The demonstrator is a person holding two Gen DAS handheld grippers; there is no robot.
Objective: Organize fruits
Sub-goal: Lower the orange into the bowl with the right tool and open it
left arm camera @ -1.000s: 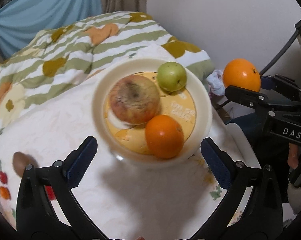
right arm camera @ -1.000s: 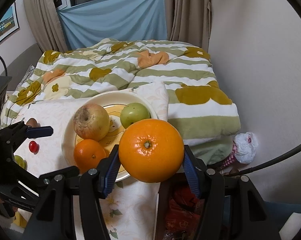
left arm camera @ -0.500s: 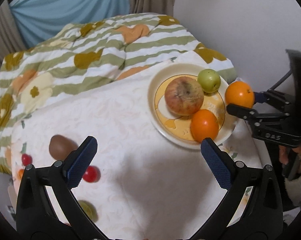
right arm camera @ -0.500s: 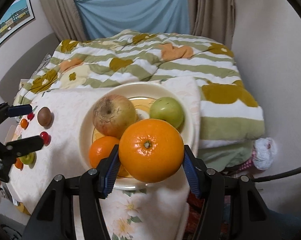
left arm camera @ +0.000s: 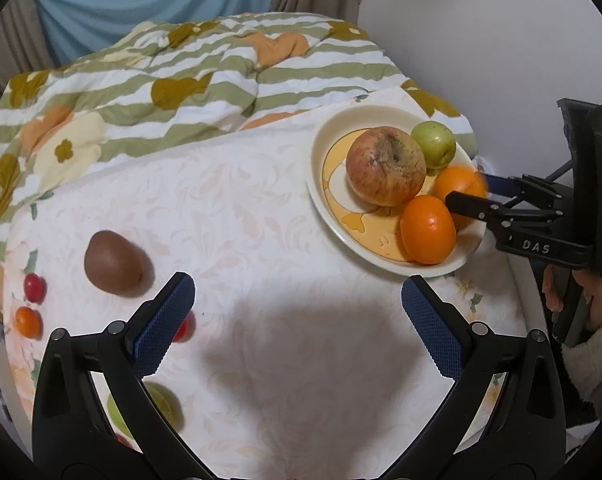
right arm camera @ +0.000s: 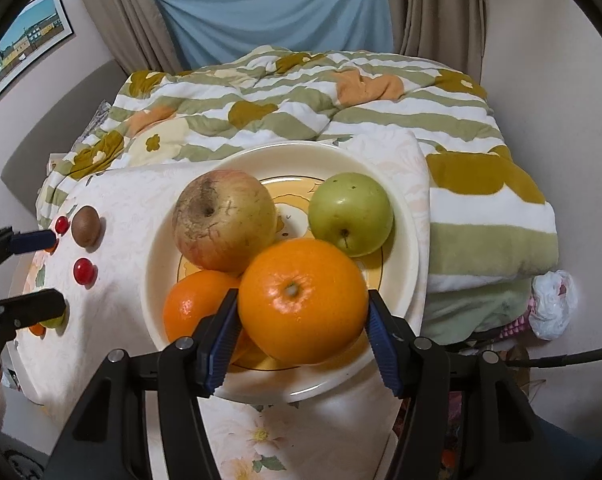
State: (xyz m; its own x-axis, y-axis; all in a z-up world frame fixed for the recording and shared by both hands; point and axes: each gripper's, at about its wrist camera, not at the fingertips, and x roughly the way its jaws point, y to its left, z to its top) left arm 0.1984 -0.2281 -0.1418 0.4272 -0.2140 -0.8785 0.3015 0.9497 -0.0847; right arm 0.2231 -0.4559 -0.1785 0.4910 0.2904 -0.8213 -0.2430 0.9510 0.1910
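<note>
Opening right tongs (right arm camera: 301,330) – orange (right arm camera: 303,300) between, over plate (right arm camera: 401,208)

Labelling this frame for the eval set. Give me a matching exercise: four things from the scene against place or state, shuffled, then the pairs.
Column one:
1. big orange
2. kiwi
3. green apple
4. left gripper

Column two:
A. loose on the white cloth, off the plate
B. between the right gripper's opening jaws, over the plate
C. open, nothing between its fingers
D. at the plate's far side, beside the large apple

Pairs: 1-B, 2-A, 3-D, 4-C
</note>
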